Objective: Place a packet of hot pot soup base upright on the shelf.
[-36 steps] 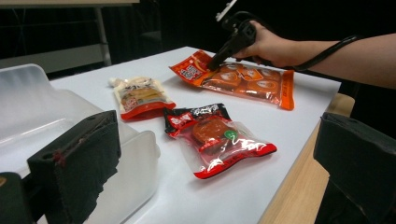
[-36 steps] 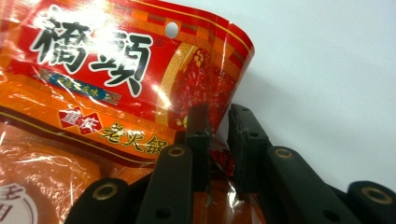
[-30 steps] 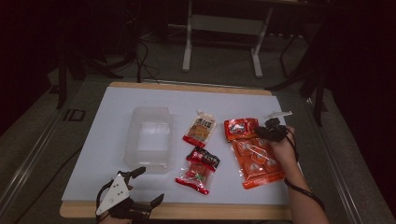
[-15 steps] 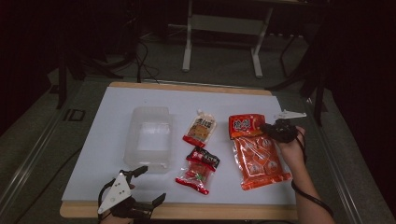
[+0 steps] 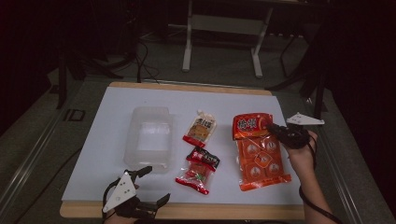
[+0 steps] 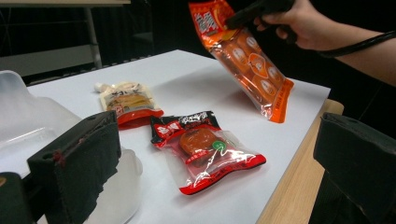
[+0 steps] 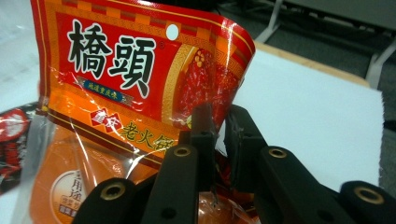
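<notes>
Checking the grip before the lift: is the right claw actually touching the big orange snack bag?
Touching. In the right gripper view the right claw pinches the top edge of the big orange snack bag, with the film creased between its jaws.

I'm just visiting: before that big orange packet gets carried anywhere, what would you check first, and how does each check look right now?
1. Right gripper shut on the orange packet: ok, its jaws pinch the packet's edge.
2. Packet off the table: ok in the left gripper view, where it hangs tilted from its top end.
3. Clear plastic box uncovered and unblocked: ok.
4. Left gripper out of the way: ok, open near the table's front edge.
5. Red packet and beige pouch apart from the lifted packet: ok.
6. Grip firm enough: cannot tell.
</notes>
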`<state>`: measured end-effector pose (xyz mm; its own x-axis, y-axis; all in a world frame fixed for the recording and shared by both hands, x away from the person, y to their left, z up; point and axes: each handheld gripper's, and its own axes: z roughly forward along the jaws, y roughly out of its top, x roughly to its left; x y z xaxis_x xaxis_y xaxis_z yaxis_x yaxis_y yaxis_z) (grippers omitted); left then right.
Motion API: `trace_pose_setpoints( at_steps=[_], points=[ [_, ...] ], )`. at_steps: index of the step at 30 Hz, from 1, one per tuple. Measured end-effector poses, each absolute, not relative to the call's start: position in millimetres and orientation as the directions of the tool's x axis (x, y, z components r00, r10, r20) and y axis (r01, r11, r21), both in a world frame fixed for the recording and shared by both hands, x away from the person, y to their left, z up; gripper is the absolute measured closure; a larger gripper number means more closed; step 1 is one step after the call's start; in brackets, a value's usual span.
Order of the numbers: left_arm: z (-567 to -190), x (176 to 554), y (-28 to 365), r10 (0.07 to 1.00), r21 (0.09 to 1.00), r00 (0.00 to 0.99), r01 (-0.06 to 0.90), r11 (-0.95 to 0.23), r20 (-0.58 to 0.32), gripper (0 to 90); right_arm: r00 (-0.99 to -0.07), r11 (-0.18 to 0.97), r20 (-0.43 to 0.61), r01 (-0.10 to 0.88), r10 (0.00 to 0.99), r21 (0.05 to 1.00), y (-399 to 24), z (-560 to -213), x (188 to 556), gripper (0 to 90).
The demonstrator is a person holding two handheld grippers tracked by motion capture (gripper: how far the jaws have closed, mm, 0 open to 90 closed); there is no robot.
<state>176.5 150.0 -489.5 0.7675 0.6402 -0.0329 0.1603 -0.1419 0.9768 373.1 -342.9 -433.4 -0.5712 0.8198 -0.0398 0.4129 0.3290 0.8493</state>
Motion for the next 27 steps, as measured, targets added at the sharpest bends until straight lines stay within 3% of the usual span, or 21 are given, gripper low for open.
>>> trace_pose_setpoints(
  at_steps=[4,27],
  points=[
    [-489,177,148,0.635,0.977,0.771,0.16,-0.142,-0.034,1.2,-0.586,0.326,-0.049,0.377,0.809,0.867,-344,-425,359,87.7],
    [-489,179,131,0.6,0.973,0.799,0.166,-0.159,-0.038,1.2,-0.656,0.29,-0.076,0.225,0.751,0.93,-345,-389,288,88.1]
  ],
)
